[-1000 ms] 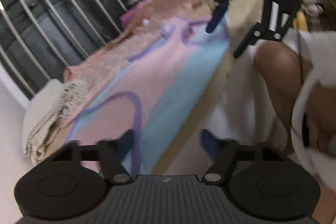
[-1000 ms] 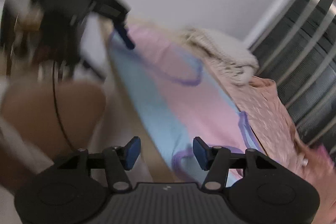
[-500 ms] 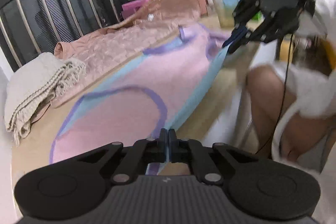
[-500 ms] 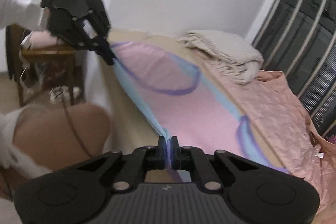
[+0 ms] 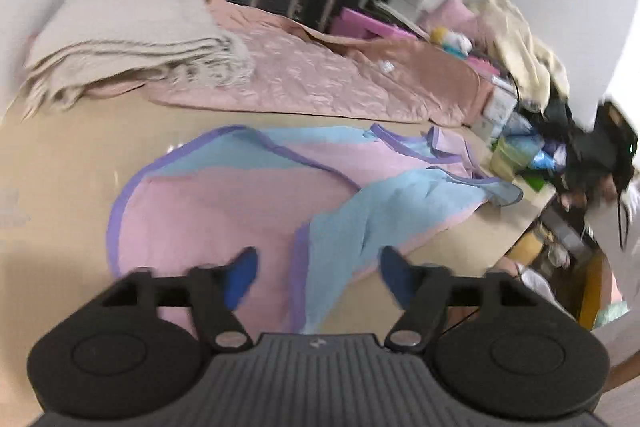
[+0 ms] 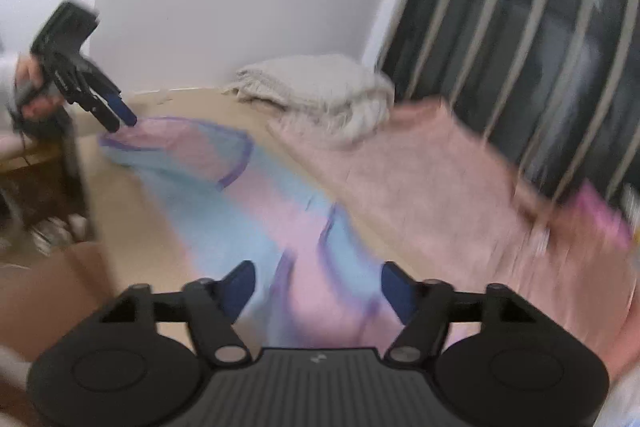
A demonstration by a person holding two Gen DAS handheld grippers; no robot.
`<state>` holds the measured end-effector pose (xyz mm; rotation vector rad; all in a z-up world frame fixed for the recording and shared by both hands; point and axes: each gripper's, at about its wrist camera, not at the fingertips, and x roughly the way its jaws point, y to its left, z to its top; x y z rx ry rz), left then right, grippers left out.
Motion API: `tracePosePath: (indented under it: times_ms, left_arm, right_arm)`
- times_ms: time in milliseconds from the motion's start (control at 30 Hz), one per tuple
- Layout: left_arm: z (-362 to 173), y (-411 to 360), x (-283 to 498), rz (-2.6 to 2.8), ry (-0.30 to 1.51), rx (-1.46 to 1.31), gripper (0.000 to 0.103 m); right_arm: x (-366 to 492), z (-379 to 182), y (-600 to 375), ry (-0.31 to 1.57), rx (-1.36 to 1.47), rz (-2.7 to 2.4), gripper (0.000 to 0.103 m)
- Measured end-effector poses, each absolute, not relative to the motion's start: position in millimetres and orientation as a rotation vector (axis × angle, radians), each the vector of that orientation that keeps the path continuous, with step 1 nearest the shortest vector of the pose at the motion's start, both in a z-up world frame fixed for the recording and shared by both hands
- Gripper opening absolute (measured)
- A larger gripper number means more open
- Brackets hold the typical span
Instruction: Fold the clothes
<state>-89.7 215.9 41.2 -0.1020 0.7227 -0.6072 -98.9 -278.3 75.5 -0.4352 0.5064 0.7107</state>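
Both my grippers, left (image 5: pixel 316 277) and right (image 6: pixel 316 287), have just let go; their fingers stand open and empty above the garment (image 5: pixel 248 195), now folded lengthwise mid-frame on the table (image 5: pixel 60 163).

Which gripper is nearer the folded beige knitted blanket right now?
Left. The left gripper hovers over the pink-and-blue garment's end nearest the folded beige knitted blanket; the right gripper is at the garment's opposite end, farther away.

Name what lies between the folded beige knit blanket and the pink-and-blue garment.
Left wrist view: bare tan tabletop separates beige blanket from garment.
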Motion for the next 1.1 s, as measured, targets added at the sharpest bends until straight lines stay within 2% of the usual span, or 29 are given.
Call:
tracePosePath:
  times_ms: [167, 200, 233, 267, 300, 500, 700, 833, 867, 900, 967, 1000, 1033, 1100]
  left_arm:
    - [25.9, 211.9, -97.6, -0.596, 0.744, -0.097, 0.070]
    - [23.0, 208.8, -97.8, -0.597, 0.742, -0.082, 0.065]
    - [20.9, 207.3, -98.1, -0.594, 0.738, -0.069, 0.048]
    - [19.3, 207.0, -98.7, -0.590, 0.734, -0.060, 0.032]
    - [17.8, 207.5, -98.7, -0.589, 0.740, -0.051, 0.002]
    - [16.7, 231.1, -101.4, -0.564, 0.735, -0.061, 0.001]
    - [30.3, 243.5, -89.6, -0.551, 0.718, -0.041, 0.001]
    - [33.0, 242.7, -79.1, -0.535, 0.713, -0.038, 0.002]
    - [32.2, 242.7, -77.0, -0.534, 0.725, -0.049, 0.002]
    - [31.4, 242.9, -75.5, -0.540, 0.743, -0.059, 0.006]
    - [31.1, 244.4, -77.2, -0.535, 0.758, -0.056, 0.021]
    - [31.8, 245.8, -79.9, -0.527, 0.750, -0.052, 0.032]
    - [32.6, 248.0, -81.5, -0.515, 0.739, -0.058, 0.036]
    - [33.2, 252.3, -82.0, -0.494, 0.723, -0.075, 0.036]
  right_arm:
    - [-111.4, 35.4, -300.3, 0.613, -0.386, 0.665, 0.067]
    - [-110.6, 31.2, -300.5, 0.612, -0.374, 0.666, 0.056]
    - [-106.4, 28.7, -299.2, 0.613, -0.353, 0.665, 0.046]
    - [-102.4, 26.3, -298.0, 0.613, -0.332, 0.663, 0.021]
    - [-100.4, 25.8, -298.0, 0.613, -0.323, 0.661, 0.007]
    - [-116.0, 40.6, -310.3, 0.683, -0.332, 0.800, 0.005]
    - [-93.2, 61.5, -330.9, 0.730, -0.285, 0.771, 0.005]
    - [-84.3, 53.0, -316.5, 0.751, -0.370, 0.668, 0.015]
    - [-84.0, 50.3, -312.8, 0.745, -0.387, 0.631, 0.025]
    - [-84.3, 48.1, -311.1, 0.745, -0.388, 0.613, 0.033]
    - [-92.4, 49.1, -311.0, 0.728, -0.391, 0.624, 0.034]
    - [-97.1, 51.2, -311.7, 0.714, -0.390, 0.625, 0.035]
    - [-102.4, 55.2, -311.9, 0.694, -0.383, 0.630, 0.035]
    - [-109.9, 62.2, -311.5, 0.647, -0.356, 0.642, 0.035]
